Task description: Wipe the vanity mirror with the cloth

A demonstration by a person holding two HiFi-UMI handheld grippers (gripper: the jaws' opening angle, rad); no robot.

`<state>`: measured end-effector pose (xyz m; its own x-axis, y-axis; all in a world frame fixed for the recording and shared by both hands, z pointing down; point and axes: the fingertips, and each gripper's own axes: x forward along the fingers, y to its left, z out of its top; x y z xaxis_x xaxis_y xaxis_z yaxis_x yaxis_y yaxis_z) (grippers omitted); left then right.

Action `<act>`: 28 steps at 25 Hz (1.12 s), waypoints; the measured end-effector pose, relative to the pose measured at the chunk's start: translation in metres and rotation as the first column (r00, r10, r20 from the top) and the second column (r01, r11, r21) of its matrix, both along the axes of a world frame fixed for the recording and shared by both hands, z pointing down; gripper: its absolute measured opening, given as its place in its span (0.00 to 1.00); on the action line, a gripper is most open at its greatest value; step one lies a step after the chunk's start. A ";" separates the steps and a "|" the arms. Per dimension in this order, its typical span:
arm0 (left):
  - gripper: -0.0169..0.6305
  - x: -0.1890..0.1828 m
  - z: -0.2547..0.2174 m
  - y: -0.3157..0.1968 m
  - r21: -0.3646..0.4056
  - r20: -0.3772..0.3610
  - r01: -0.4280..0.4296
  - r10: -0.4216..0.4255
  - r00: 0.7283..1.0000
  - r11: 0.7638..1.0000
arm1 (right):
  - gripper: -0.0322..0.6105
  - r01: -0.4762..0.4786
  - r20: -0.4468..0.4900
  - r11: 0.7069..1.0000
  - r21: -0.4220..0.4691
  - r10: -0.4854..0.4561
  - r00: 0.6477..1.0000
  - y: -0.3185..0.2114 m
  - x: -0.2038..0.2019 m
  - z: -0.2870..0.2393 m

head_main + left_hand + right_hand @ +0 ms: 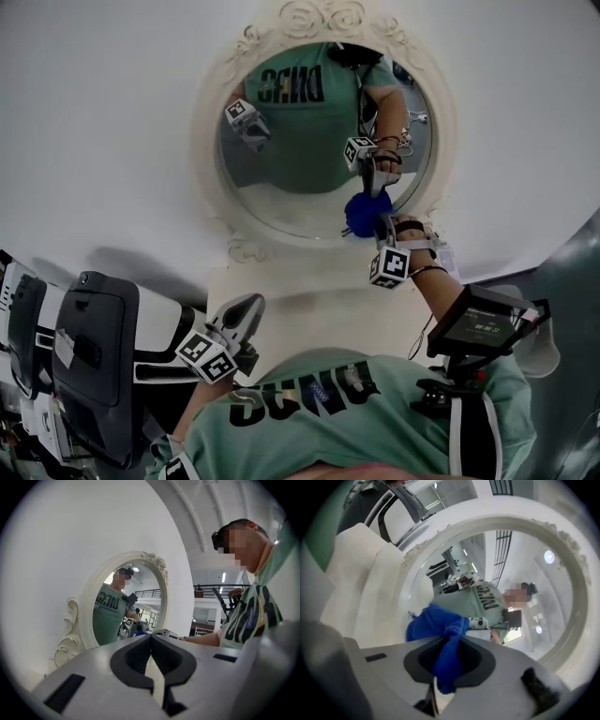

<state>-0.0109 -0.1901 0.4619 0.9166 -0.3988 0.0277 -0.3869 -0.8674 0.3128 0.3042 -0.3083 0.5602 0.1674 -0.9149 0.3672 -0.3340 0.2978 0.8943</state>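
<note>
Cloth [367, 212], blue and bunched, is pressing against the lower right of the vanity mirror [298, 192], pinched in my right gripper [380, 223]. My left gripper [242, 317] is idling lower left, jaws together, empty. Pressing hard, I'm risking the thin pinch slipping.

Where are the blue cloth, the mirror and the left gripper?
cloth [367, 211], head view, its bunched middle.
mirror [207, 141], head view, left side of frame.
left gripper [251, 305], head view, between its fingertips.
</note>
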 end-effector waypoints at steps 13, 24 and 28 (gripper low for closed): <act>0.04 -0.015 -0.029 -0.015 0.096 -0.075 0.040 -0.033 0.997 0.995 | 0.13 0.033 -0.209 0.740 0.672 0.147 0.967 0.004 0.021 -0.389; 0.04 -0.019 -0.031 -0.012 0.065 -0.079 0.047 -0.042 0.996 0.997 | 0.13 -0.059 -0.164 0.776 0.628 0.205 0.965 -0.013 0.041 -0.364; 0.04 -0.019 -0.010 -0.013 0.028 -0.038 0.038 -0.037 0.999 0.999 | 0.13 -0.092 -0.138 0.823 0.561 0.202 0.970 -0.016 0.050 -0.292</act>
<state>-0.0295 -0.2035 0.4519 0.9010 -0.4334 -0.0179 -0.4083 -0.8612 0.3028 0.3545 -0.3239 0.2678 0.3296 -0.9140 -0.2366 -0.1480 -0.2976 0.9432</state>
